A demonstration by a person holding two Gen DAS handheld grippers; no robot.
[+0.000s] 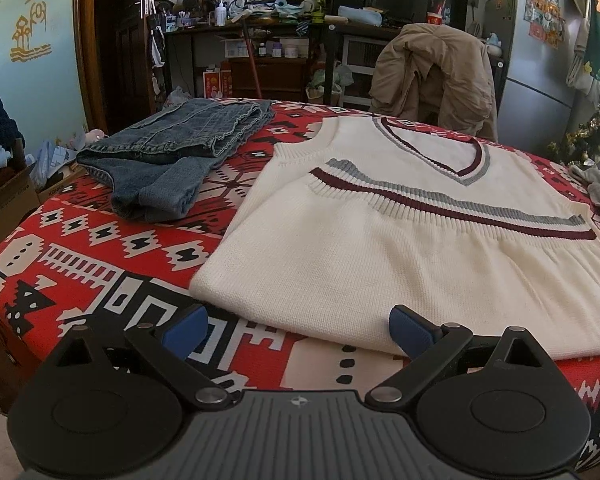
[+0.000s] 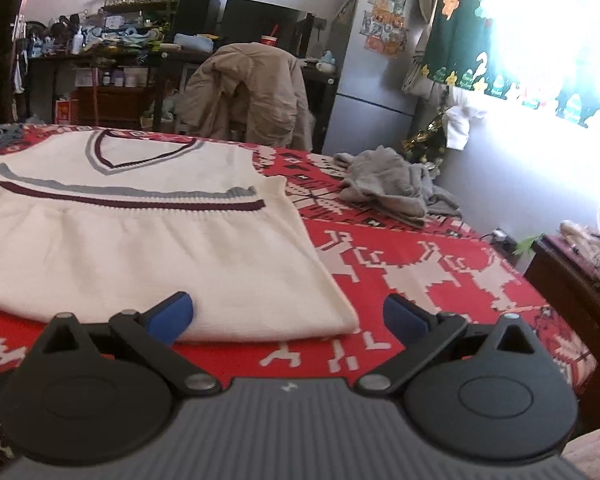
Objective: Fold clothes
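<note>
A cream knitted vest (image 1: 400, 248) with maroon and grey stripes lies flat on the red patterned cloth (image 1: 80, 248), its bottom part folded up so the striped hem crosses the chest. My left gripper (image 1: 298, 330) stands open just before the vest's near left fold edge, holding nothing. In the right wrist view the same vest (image 2: 148, 248) fills the left half. There my right gripper (image 2: 288, 318) is open at the vest's near right corner, its left pad (image 2: 172, 316) over the fabric edge, nothing gripped.
Folded blue jeans (image 1: 172, 160) lie on the cloth, far left of the vest. A crumpled grey garment (image 2: 392, 188) sits at the far right. A chair draped with a tan coat (image 1: 432, 76) stands behind the table, and a dark wooden stand (image 2: 572, 280) lies right.
</note>
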